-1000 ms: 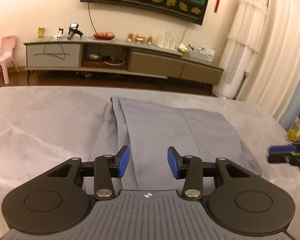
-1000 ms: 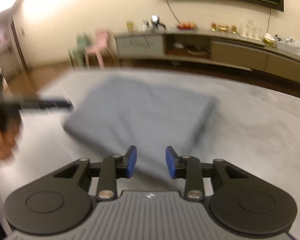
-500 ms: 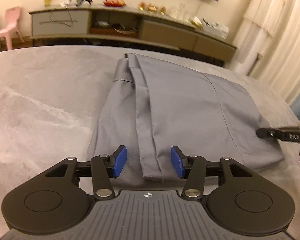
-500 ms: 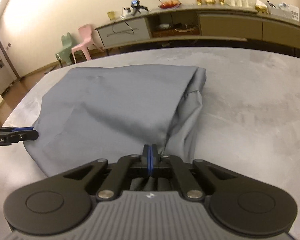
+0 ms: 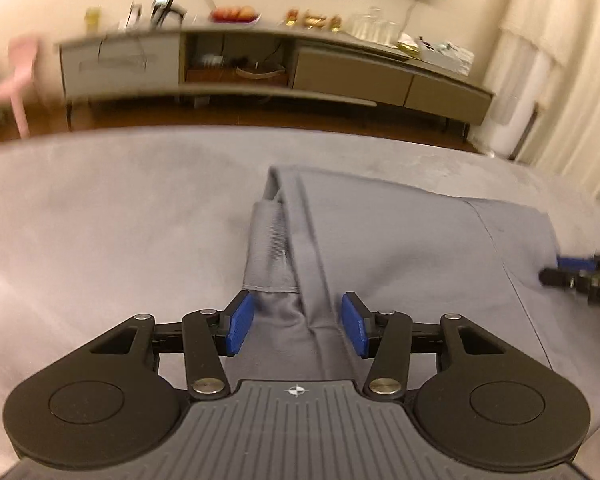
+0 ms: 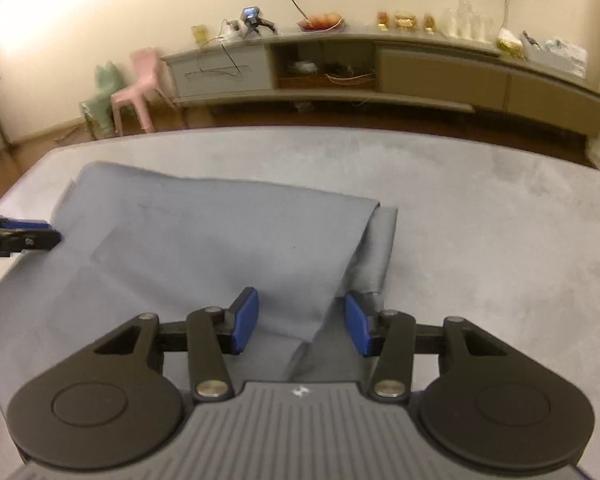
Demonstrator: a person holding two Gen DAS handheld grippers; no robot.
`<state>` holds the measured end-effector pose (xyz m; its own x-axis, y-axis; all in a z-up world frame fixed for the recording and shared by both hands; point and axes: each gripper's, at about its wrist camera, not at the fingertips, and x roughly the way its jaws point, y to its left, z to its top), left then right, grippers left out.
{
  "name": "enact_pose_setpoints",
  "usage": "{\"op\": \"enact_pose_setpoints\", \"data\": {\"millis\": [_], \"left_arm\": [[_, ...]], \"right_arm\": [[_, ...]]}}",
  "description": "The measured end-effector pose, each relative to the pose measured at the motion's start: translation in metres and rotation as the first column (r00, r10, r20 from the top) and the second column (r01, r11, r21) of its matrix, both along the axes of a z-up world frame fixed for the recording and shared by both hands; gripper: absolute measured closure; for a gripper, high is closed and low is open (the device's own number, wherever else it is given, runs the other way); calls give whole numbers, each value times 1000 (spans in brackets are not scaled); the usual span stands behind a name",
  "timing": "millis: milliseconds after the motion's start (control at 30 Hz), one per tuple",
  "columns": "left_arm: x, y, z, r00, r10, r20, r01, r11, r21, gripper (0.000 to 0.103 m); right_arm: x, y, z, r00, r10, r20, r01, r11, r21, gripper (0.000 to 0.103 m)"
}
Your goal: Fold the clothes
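Here the grey garment [image 5: 400,240] lies partly folded on the grey table [image 5: 100,220], one side doubled over so that a long hemmed band and a ribbed strip run straight ahead from the left gripper [image 5: 296,322]. Its near edge passes between that gripper's blue pads [image 5: 238,322], which stand apart and are opening further; cloth lies in the gap, yet neither pad presses on it, so nothing is held. In the other wrist view the same garment [image 6: 204,248] spreads ahead and to the left of the right gripper [image 6: 302,326], whose jaws are also opening, about half spread, with the folded corner lying between the pads [image 6: 244,320] and untouched by them. Each gripper shows at the edge of the other's view, near the far side of the cloth. By the look of it the fabric is light, thin and limp: it should drape and slide over the smooth top, and layers may shift apart if only the upper one is pinched. The firmest holds seem to be the stitched hem and the doubled corner, taken through every layer. Beyond the table stands a long low sideboard [image 6: 380,68] against the wall, with a pink chair [image 6: 136,88] to its left
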<state>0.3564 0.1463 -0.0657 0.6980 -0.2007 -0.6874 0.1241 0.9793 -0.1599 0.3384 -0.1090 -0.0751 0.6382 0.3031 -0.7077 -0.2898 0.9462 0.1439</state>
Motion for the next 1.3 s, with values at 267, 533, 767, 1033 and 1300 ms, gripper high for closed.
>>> {"op": "enact_pose_setpoints", "data": {"millis": [267,533,767,1033,1300], "left_arm": [[-26,-3,22,999,23,33,-24,999,44,53],[-78,-26,16,993,-121,8,121,991,63,50],[-88,-22,3,999,-39,14,38,999,9,49],[-92,-28,9,999,-35,-5,35,999,13,47],[-97,-21,8,1000,-16,-5,16,1000,14,43]], "right_arm": [[-20,-12,28,996,-86,1,86,996,-35,59],[-83,40,32,986,163,-31,-165,985,-53,60],[-82,18,14,995,92,-24,-94,989,-118,51],[-110,37,47,994,97,58,-93,994,-55,61],[-95,16,10,1000,23,-13,-25,995,-99,53]]}}
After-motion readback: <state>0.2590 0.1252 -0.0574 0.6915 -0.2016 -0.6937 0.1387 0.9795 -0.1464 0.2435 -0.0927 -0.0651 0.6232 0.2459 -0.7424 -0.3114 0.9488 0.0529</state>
